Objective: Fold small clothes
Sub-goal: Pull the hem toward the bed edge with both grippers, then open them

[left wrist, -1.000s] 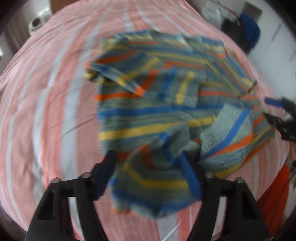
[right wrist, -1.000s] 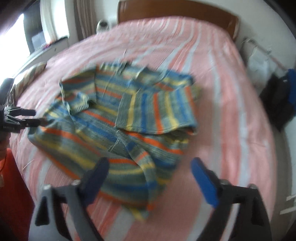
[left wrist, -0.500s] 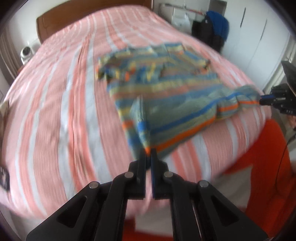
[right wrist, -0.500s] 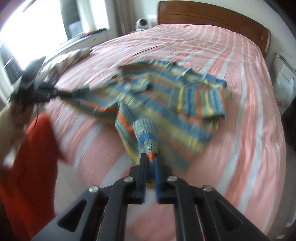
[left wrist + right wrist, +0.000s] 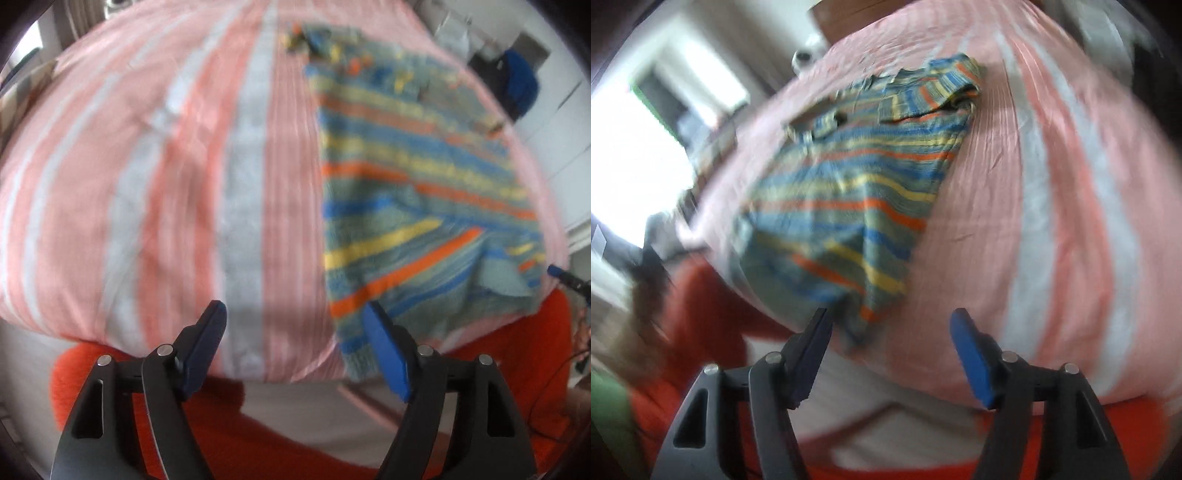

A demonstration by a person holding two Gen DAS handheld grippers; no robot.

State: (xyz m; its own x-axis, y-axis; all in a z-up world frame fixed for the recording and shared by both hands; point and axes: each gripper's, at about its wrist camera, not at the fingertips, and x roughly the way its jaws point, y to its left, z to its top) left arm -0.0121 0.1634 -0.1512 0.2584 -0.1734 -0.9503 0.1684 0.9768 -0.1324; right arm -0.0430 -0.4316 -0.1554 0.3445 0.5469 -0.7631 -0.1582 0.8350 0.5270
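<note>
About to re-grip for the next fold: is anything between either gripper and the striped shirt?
Nothing visible. The left gripper and right gripper, both just opened and empty, face the striped shirt on the bedspread with only bare cover between.

Pink-striped bed; blue bag (blurred); bright window

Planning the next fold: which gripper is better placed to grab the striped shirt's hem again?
Probably right: the right gripper, open, has the striped shirt hem corner between its fingers; the left gripper mostly frames bedspread.
</note>
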